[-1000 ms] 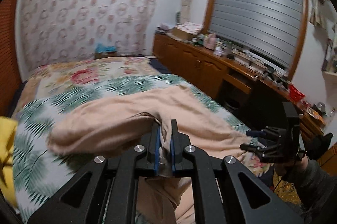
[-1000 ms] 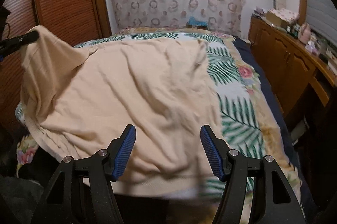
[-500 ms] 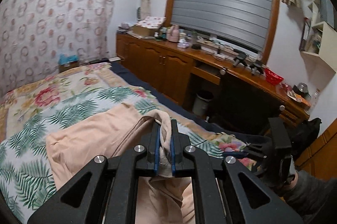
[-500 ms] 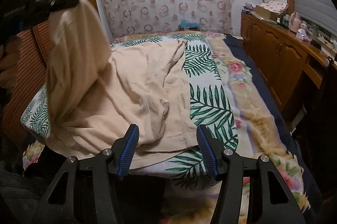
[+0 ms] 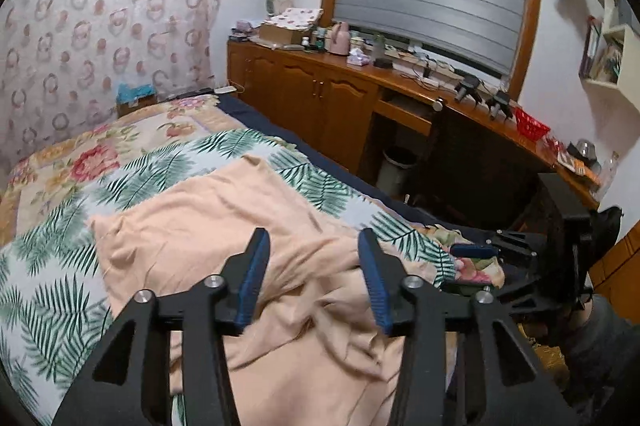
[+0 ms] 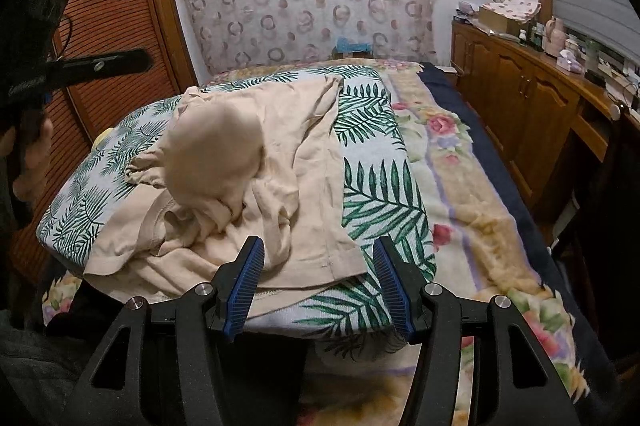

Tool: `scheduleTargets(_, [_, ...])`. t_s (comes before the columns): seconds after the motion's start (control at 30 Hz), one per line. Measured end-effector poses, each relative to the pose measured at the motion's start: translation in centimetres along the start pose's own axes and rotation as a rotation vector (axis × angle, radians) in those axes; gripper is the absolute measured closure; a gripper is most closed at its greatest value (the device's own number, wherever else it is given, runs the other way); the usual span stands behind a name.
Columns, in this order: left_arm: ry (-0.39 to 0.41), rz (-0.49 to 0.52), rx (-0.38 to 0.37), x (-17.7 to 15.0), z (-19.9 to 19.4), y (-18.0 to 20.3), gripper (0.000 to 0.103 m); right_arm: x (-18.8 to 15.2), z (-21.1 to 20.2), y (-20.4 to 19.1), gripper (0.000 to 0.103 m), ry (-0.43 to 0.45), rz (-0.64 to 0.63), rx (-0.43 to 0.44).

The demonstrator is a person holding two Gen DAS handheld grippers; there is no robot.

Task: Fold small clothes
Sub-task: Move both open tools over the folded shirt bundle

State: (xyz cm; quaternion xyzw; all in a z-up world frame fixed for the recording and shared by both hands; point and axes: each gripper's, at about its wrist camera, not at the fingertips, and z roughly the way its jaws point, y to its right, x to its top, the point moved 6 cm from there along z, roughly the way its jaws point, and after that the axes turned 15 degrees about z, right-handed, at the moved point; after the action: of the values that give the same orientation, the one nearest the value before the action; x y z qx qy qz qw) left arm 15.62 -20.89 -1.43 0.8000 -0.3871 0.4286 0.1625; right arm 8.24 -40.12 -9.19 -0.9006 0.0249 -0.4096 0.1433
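- The peach garment (image 6: pixel 256 194) lies rumpled on the near left part of the bed (image 6: pixel 460 186), on a leaf-print blanket (image 6: pixel 376 194), with one blurred fold bunched up above the rest.
- In the left wrist view the same garment (image 5: pixel 224 226) spreads from the middle of the bed to the near edge, creased and heaped below the tool.
- The left gripper (image 5: pixel 312 266) has just been opening; its blue-padded fingers (image 5: pixel 254 274) now stand apart above the cloth and nothing is pinched between them.
- The right gripper (image 6: pixel 320 282) hangs at the near edge of the bed with its jaws apart; the garment's near hem shows in the gap, and the pads do not press on it.
- From the right wrist view the left gripper (image 6: pixel 96 64) shows at far left, raised clear of the cloth.
- A wooden cabinet (image 5: pixel 320 98) runs along the right wall.
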Motion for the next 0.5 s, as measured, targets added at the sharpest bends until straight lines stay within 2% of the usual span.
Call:
scheduleTargets(0.07, [0.001,-0.023,0.019,-1.1,-0.6,-0.8,0.036,0.2,0.2,-0.3,0.044,0.001,-0.003,0.006])
scheduleTargets(0.13, [-0.011,-0.045,0.058,-2.9,-1.1,-1.8,0.031,0.3,0.4,-0.8,0.044,0.000,-0.010,0.012])
scheduleTargets(0.27, [-0.064,-0.102,0.155,-7.1,-1.9,-4.2,0.031,0.7,0.8,-2.0,0.044,0.003,-0.031,0.024])
scheduleTargets(0.5, [-0.096,-0.204,0.223,-12.1,-3.8,-7.0,0.031,1.4,1.7,-5.4,0.044,0.003,-0.077,0.065])
